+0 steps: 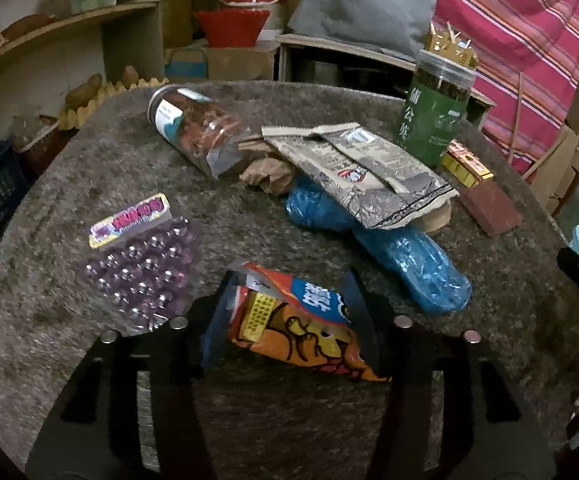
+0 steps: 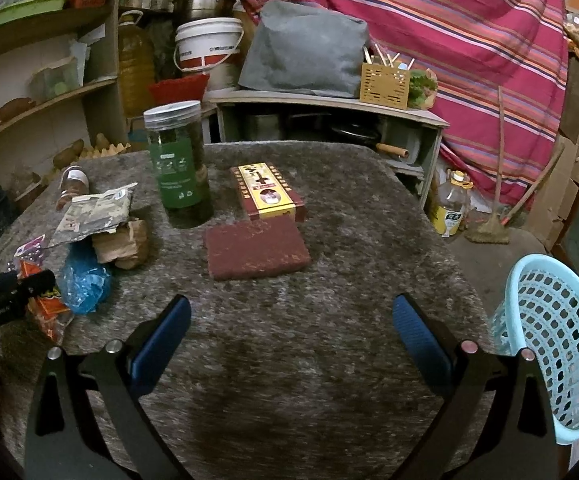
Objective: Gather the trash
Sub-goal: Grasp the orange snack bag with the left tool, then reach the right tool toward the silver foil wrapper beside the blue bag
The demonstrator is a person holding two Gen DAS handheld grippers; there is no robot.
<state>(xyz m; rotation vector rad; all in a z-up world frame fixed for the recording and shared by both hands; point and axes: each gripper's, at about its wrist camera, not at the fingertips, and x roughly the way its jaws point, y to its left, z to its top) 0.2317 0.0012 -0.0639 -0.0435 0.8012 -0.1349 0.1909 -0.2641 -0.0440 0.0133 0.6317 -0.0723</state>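
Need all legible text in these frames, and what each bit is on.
"蒲公英": white vertical characters on the green label of the upright jar.
Orange snack packet between the left tongs: white characters on a blue patch, too cut off to read.
Pink header card on the bead pack: blurred.
White bucket: small print band, unreadable.
Red and yellow box: print too small.
Printed grey pouch: logo unreadable.

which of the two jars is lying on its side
The clear jar with the blue-white label, toppled at the table's far left; the green-labelled jar stands upright.
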